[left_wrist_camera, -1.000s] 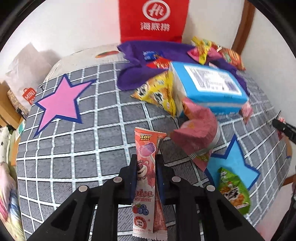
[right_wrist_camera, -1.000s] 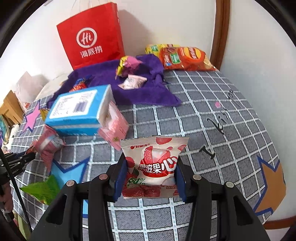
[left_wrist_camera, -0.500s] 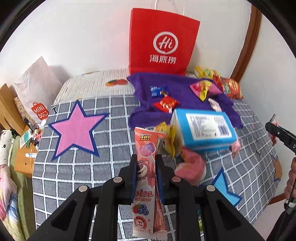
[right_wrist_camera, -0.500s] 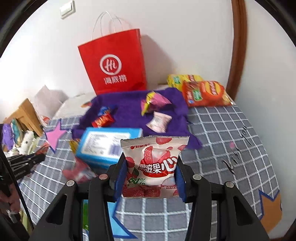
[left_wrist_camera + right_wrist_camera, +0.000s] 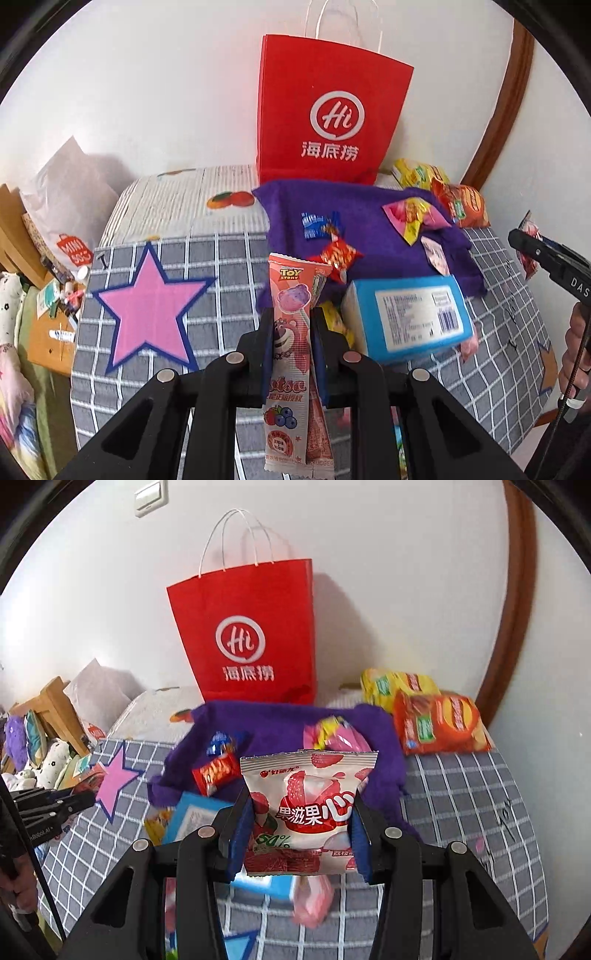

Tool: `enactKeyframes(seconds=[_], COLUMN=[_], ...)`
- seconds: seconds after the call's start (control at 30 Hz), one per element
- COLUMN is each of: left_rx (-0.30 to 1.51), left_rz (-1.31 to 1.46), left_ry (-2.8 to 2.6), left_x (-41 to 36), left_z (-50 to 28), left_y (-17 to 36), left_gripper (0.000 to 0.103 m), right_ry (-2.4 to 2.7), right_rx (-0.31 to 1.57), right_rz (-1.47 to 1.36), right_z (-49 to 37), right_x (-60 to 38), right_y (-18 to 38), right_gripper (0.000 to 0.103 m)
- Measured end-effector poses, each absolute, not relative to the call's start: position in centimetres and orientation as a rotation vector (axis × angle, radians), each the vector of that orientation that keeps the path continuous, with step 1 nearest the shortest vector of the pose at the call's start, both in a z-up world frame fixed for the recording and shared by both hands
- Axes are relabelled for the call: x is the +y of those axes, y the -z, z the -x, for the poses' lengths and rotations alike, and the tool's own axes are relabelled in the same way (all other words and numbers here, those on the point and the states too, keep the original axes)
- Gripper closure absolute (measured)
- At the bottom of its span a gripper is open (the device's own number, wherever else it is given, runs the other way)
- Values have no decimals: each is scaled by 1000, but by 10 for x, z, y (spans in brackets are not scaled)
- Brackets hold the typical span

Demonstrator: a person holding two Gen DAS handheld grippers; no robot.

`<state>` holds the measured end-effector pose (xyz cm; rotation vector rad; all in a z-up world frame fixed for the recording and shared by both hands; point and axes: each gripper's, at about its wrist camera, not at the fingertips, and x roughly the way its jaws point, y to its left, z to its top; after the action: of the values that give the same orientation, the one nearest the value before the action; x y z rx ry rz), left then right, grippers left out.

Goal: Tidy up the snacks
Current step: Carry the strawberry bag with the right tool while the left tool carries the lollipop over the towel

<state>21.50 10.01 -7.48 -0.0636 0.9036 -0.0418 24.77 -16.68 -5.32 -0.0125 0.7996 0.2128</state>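
Left wrist: lollipop packet (image 5: 291,354) pinched upright between left tongs (image 5: 292,354).

Glossy foil lollipop wrapper (image 5: 291,354), matt paper bag (image 5: 328,110), fuzzy purple cloth (image 5: 373,236).

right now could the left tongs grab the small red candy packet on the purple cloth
Probably not yet. The left tongs are shut on the lollipop packet, so they have no free grip. The red candy packet lies uncovered on the purple cloth, so the way there looks free.
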Motion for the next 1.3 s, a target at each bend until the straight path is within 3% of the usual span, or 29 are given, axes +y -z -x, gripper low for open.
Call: enactKeyframes(seconds=[0.67,1.3], left_rx=[880,974], left_rz=[66,102], left_ry=[45,123], left_x=[97,77], left_z=[-317,-363], left_y=[65,128], left_gripper=[85,85], right_ry=[-317,-302], right_rx=[799,920], right_rz=[5,30], right_z=[-354,-398], right_x=[-117,-124], right_y=[57,125], right_gripper=[57,57])
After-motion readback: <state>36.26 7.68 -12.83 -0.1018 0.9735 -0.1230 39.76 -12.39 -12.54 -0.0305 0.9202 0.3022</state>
